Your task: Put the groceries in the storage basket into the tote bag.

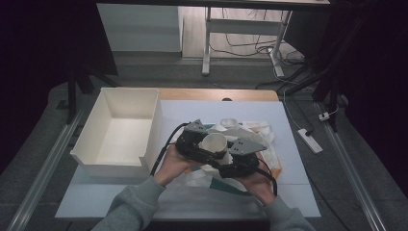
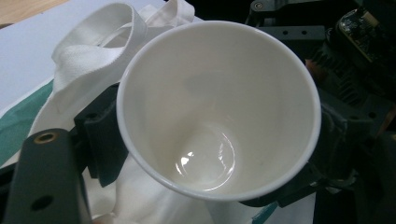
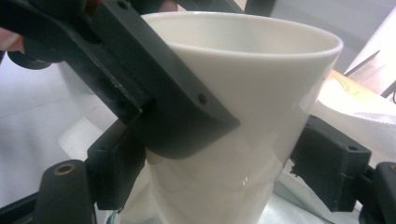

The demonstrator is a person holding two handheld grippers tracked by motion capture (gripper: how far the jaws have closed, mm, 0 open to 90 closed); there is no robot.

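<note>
One cup (image 1: 213, 143), empty; one box (image 1: 120, 132), empty; left gripper (image 2: 205, 154) and right gripper (image 3: 205, 163) both pinching the cup.

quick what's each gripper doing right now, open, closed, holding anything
Left gripper: closed on the white cup, jaws on both sides.
Right gripper: jaws around the same white cup; whether both pads press on it cannot be told.

Beyond the grippers, a pale wooden table (image 1: 219, 94) carries a white sheet (image 1: 293, 144). Further off, past a strip of grey floor (image 1: 159, 72), stand a white cabinet (image 1: 139, 29) and a desk's metal legs (image 1: 207, 43), with cables (image 1: 250, 45) tangled beneath. To their right lies a power strip (image 1: 310, 140). The room's edges sit in darkness.
</note>
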